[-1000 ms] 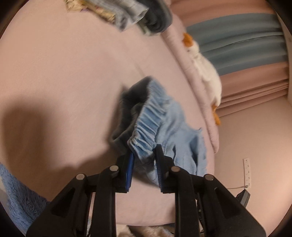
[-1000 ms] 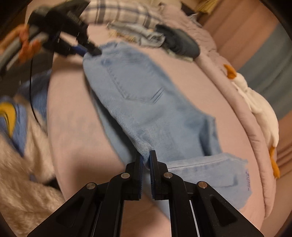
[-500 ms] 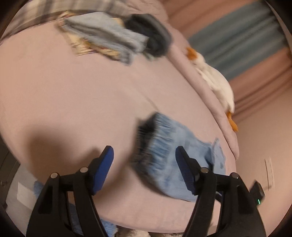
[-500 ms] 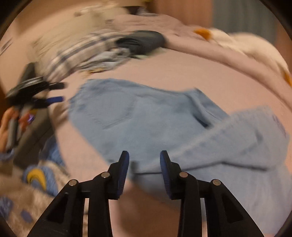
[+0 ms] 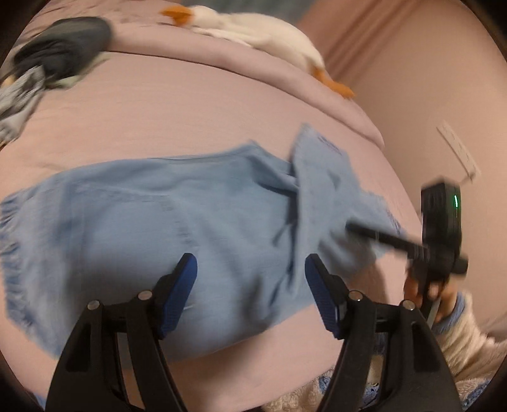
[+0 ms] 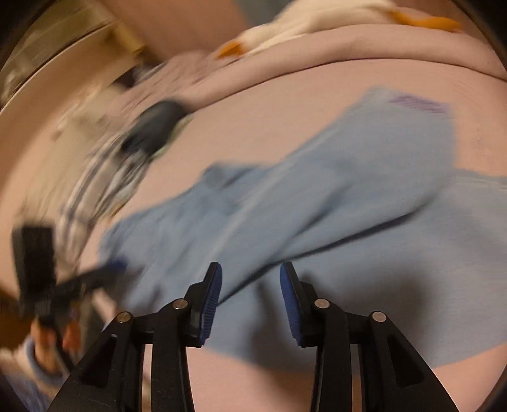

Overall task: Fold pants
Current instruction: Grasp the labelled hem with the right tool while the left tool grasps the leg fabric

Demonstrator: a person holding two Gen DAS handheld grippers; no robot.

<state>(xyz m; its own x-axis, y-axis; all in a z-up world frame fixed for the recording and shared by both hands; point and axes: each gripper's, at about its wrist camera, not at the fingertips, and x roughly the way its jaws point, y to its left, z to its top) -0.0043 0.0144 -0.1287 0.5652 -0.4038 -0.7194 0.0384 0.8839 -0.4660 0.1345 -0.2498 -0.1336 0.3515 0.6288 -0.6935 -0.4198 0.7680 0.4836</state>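
Observation:
Light blue denim pants (image 5: 164, 228) lie spread on the pink bed sheet (image 5: 190, 104), waistband at the left and one leg folded across the other at the right. My left gripper (image 5: 250, 288) hovers open over their near edge, nothing between its blue pads. In the right wrist view the same pants (image 6: 317, 202) fill the middle, blurred by motion. My right gripper (image 6: 250, 301) is open above them and holds nothing. Each gripper shows in the other's view: the right one (image 5: 374, 236) at the leg end, the left one (image 6: 104, 269) by the waistband.
A white plush goose (image 5: 266, 28) with orange feet lies on the rolled pink cover at the bed's far edge. Dark and striped garments (image 5: 57, 60) are piled at the far left. A hand in a fuzzy sleeve (image 5: 456, 320) holds the right gripper at the bed's right edge.
Both grippers let go of the pants and opened. The pants dropped flat onto the sheet, and both cameras swung round over them.

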